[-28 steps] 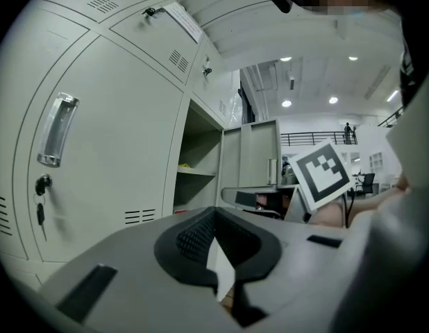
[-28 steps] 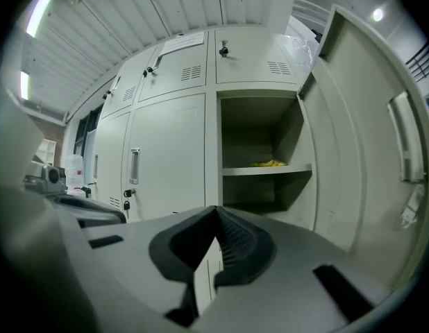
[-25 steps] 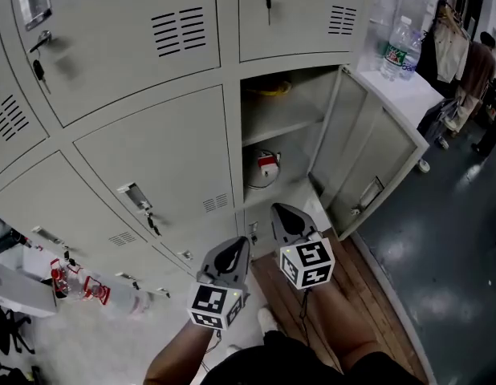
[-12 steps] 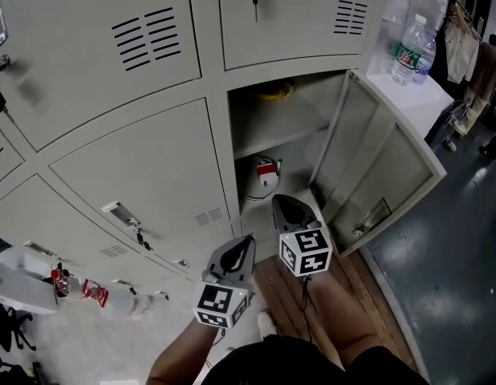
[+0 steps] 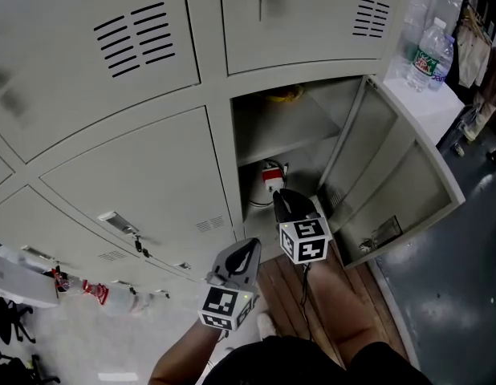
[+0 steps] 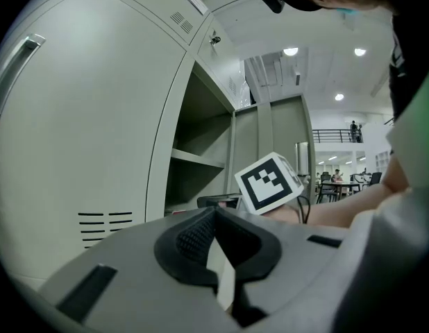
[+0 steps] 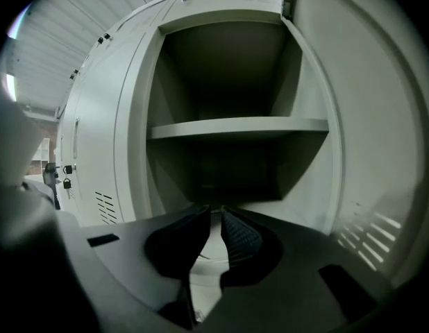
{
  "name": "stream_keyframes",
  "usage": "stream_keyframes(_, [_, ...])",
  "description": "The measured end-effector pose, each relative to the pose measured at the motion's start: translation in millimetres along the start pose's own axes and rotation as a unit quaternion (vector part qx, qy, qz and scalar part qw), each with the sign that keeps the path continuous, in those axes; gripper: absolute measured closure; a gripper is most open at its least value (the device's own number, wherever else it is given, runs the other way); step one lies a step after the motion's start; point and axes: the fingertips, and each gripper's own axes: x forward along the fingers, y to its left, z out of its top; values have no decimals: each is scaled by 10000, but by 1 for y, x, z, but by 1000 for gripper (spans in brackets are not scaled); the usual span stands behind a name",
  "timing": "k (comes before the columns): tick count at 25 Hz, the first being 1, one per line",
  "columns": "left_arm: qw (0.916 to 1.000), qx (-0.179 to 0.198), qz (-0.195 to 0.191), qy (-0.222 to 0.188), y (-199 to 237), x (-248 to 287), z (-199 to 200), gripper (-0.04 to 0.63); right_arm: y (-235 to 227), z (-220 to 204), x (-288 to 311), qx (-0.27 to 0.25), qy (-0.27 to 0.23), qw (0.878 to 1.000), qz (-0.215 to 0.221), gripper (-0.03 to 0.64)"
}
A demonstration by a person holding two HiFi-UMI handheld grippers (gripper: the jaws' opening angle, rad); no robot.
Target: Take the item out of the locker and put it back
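**Head view.** The locker [image 5: 237,147] stands open, its door [image 5: 400,175] swung out to the right. The item [image 5: 269,176], a pale round thing with a red patch, sits in the lower compartment under the shelf [image 5: 290,127]. A yellow thing [image 5: 283,95] lies on that shelf. The right gripper [image 5: 282,196] points at the item from just outside the opening; I cannot tell whether it touches. The left gripper [image 5: 248,251] hangs lower, in front of the closed doors.

**Left gripper view.** Its jaws are together on nothing, and the right gripper's marker cube [image 6: 268,182] is close ahead. If this gripper drifts forward, it could knock the right one off its line.

**Right gripper view.** The right jaws have just been opening and stand only a slit apart, with nothing between them. A pale curve below the tips is probably the item.

- **Gap too narrow:** it looks too small for a round body, so pressing in now would likely shove the item backward or tip it.
- **Tight approach:** the shelf edge above and the door at right crowd the way in, and a raised or swung wrist could strike either.
- **Weak hold:** a pinch on the red part alone may slip.
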Motion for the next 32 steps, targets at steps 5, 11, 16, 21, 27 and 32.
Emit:
stream_keyframes(5, [10000, -16, 41, 52, 5, 3, -5, 592, -7, -11, 22, -101, 222, 9997, -13, 498])
stream_keyframes(11, [9999, -33, 85, 112, 9, 3, -10, 592, -17, -24, 47, -166, 602, 9980, -120, 410])
stream_keyframes(16, [9998, -41, 129, 164, 14, 2, -14, 592, -23, -34, 66, -260, 827, 9961, -185, 375])
stream_keyframes(21, [9996, -51, 193, 194, 20, 1, -16, 592, -29, -44, 78, -267, 1145, 9926, -311, 356])
stream_keyframes(27, [9994, -65, 261, 207, 26, 0, -17, 592, -32, -50, 89, -269, 1501, 9874, -414, 314])
stream_keyframes(32, [9994, -81, 261, 219, 27, 0, -18, 592, -35, -56, 93, -248, 1815, 9815, -553, 313])
